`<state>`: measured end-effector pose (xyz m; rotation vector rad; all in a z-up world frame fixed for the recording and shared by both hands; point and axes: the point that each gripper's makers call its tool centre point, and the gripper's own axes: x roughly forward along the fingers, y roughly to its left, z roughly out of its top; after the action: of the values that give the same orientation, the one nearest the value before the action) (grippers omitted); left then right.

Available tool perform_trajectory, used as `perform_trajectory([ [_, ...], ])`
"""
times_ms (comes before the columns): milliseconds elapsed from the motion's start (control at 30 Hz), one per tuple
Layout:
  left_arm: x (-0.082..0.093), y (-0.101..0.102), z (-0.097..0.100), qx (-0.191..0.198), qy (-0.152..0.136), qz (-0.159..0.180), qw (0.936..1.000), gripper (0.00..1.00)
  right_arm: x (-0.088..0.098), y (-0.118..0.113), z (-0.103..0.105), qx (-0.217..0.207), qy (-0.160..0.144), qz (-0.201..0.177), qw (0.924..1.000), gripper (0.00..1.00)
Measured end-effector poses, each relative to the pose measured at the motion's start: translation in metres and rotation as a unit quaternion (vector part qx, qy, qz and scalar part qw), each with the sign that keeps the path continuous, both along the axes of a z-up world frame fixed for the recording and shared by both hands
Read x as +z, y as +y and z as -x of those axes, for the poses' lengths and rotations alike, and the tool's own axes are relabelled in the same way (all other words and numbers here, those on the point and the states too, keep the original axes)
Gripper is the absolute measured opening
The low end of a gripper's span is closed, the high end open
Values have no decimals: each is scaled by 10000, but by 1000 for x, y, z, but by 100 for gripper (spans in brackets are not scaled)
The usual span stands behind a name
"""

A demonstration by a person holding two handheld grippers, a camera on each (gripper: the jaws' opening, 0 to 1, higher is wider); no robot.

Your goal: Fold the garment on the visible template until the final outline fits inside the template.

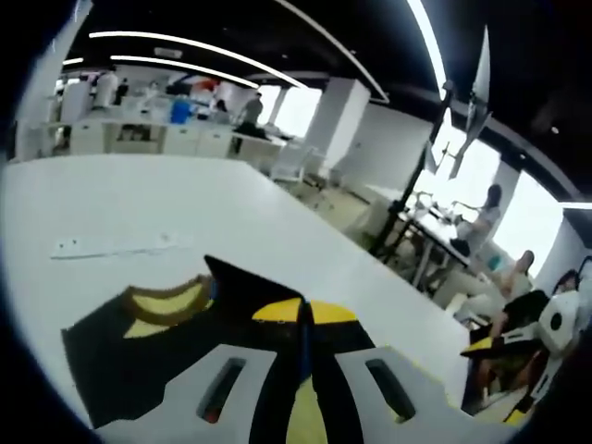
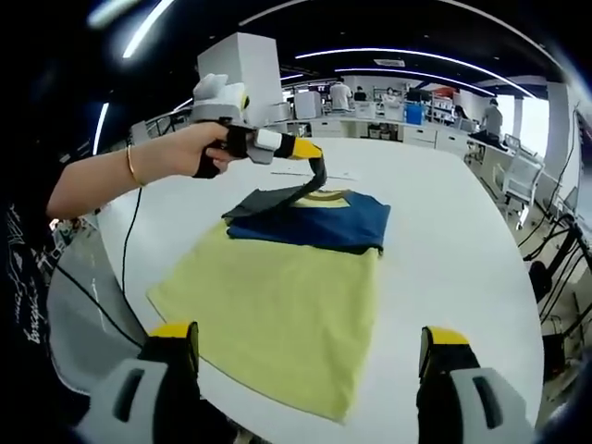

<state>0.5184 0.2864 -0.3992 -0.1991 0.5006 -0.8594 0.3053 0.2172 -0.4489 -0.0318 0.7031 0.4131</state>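
Note:
A dark navy garment (image 2: 314, 217) with a yellow collar (image 2: 326, 195) lies partly folded on the far end of a pale yellow template sheet (image 2: 277, 314) on the white table (image 2: 453, 240). My left gripper (image 2: 310, 153), held by a hand, hovers above the garment's far left side, shut on a strip of its dark fabric that hangs up from the pile. In the left gripper view, the left gripper (image 1: 303, 316) pinches dark cloth between its yellow tips, with the garment (image 1: 139, 356) and collar (image 1: 171, 301) below. My right gripper (image 2: 310, 335) stands open over the template's near edge, holding nothing.
A thin white strip (image 1: 111, 245) lies on the table beyond the garment. A black cable (image 2: 129, 250) runs over the table's left edge. Chairs (image 2: 518, 180) stand at the right side, and a tripod (image 1: 416, 194) and seated people (image 1: 481, 217) are beyond the table.

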Motion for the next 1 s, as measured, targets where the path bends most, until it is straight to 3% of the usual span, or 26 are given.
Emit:
perform_trajectory([
  [133, -11, -13, 14, -276, -69, -158, 9995, 0, -3, -1, 0, -4, 21, -9, 10000, 100],
  [367, -39, -31, 34, -549, 98, -296, 9980, 0, -8, -2, 1, -40, 62, -45, 10000, 100],
  [767, -78, -48, 39, -647, 322, -391, 9966, 0, -13, -7, 1, -96, 129, -28, 9999, 100],
  [1000, -89, -56, 43, -744, 387, -445, 9955, 0, -14, -10, 0, -124, 134, 6, 9998, 100],
])
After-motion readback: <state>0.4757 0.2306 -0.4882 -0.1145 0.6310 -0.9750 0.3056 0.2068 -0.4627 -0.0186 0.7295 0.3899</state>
